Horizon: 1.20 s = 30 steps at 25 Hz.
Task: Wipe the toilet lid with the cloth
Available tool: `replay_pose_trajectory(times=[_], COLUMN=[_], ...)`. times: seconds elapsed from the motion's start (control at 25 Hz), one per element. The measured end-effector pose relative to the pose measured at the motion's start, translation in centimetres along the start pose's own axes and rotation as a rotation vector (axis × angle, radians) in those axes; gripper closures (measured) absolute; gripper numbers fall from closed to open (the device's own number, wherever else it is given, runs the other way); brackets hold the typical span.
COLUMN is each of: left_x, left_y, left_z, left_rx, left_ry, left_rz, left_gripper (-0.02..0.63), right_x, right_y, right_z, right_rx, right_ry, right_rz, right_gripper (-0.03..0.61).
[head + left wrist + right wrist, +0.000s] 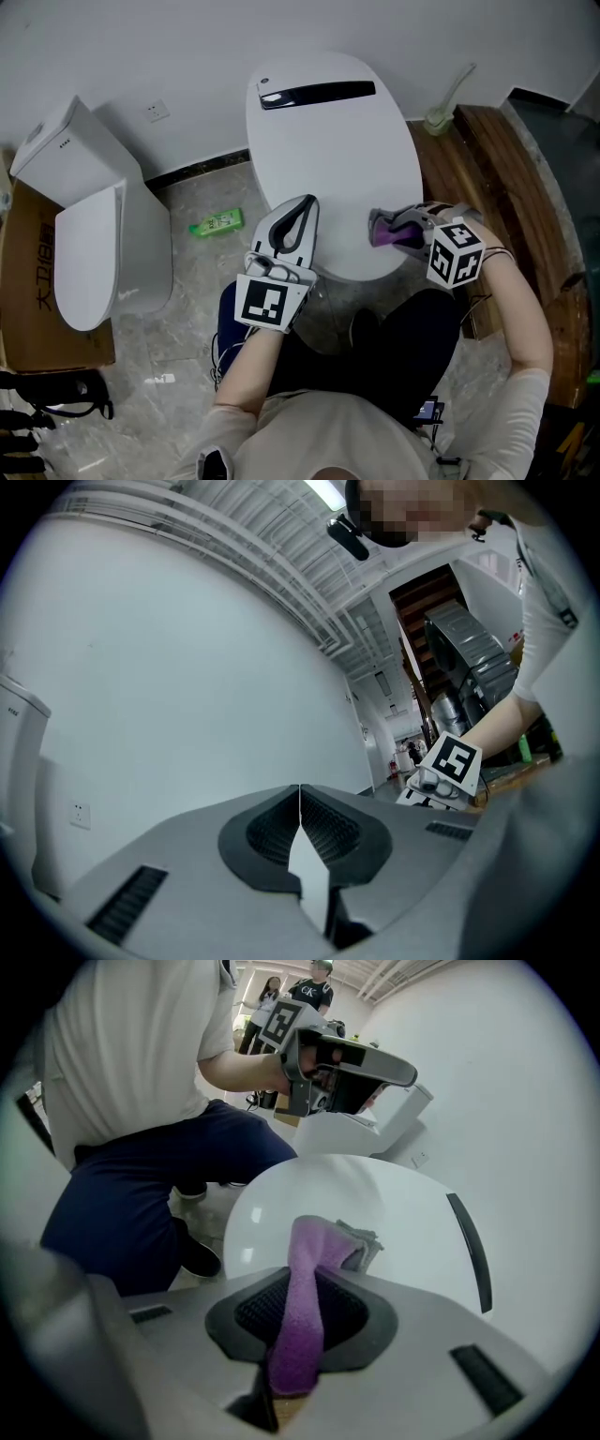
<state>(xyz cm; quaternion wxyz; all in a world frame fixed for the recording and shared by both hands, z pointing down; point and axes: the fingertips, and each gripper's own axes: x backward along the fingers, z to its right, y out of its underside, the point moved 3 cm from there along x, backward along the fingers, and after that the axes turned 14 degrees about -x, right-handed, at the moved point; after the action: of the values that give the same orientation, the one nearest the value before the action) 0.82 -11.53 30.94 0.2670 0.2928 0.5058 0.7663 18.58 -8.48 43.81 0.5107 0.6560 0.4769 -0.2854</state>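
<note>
— Claws, two?
— Right claw [300,1274] clamped on one purple cloth [302,1326]; its own view alone shows the grey backing. The cloth is bunched on the toilet lid [328,159], front right. Left claw [300,803] closed, empty.
— Beyond?
— Toilets, two; the second toilet [94,244] stands left. Head view alone shows one green bottle [217,223] on the floor.

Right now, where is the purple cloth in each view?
Head view: purple cloth right of centre, at the toilet lid's right edge, in the right gripper.
Left gripper view: not in it.
Right gripper view: lower centre, pinched between the jaws, far end on the lid.
Shared landmark: the toilet lid, head and right gripper views.
</note>
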Motion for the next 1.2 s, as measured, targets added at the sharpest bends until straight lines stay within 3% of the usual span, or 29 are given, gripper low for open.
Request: replay_pose_trajectory(times=[0.36, 0.56, 0.68, 0.84, 1.0, 1.2], left_x=[0.8, 1.4, 1.5, 1.8, 2.5, 4.4], left_y=[0.2, 0.2, 0.4, 0.8, 1.7, 3.3], left_z=[0.0, -0.4, -0.8, -1.3, -1.9, -3.4], left_rx=[-0.001, -0.008, -0.009, -0.003, -0.018, 0.008], left_ry=[0.0, -0.009, -0.019, -0.042, -0.063, -0.127], left_rz=[-0.005, -0.01, -0.014, -0.021, -0.053, -0.103], left_gripper=[0.598, 0.598, 0.598, 0.598, 0.598, 0.598], right_x=[0.8, 1.7, 2.5, 2.5, 1.2, -1.8], right_y=[0.1, -0.5, -1.6, -3.3, -6.0, -9.0], right_z=[-2.1, -1.2, 1.7, 7.4, 12.3, 17.9], right_rx=[-0.065, -0.096, -0.086, 0.008, 0.078, 0.221], right_ry=[-0.149, -0.168, -0.084, 0.108, 0.221, 0.359], right_rz=[-0.05, -0.029, 0.032, 0.066, 0.133, 0.119], right_gripper=[0.495, 0.495, 0.495, 0.495, 0.495, 0.495])
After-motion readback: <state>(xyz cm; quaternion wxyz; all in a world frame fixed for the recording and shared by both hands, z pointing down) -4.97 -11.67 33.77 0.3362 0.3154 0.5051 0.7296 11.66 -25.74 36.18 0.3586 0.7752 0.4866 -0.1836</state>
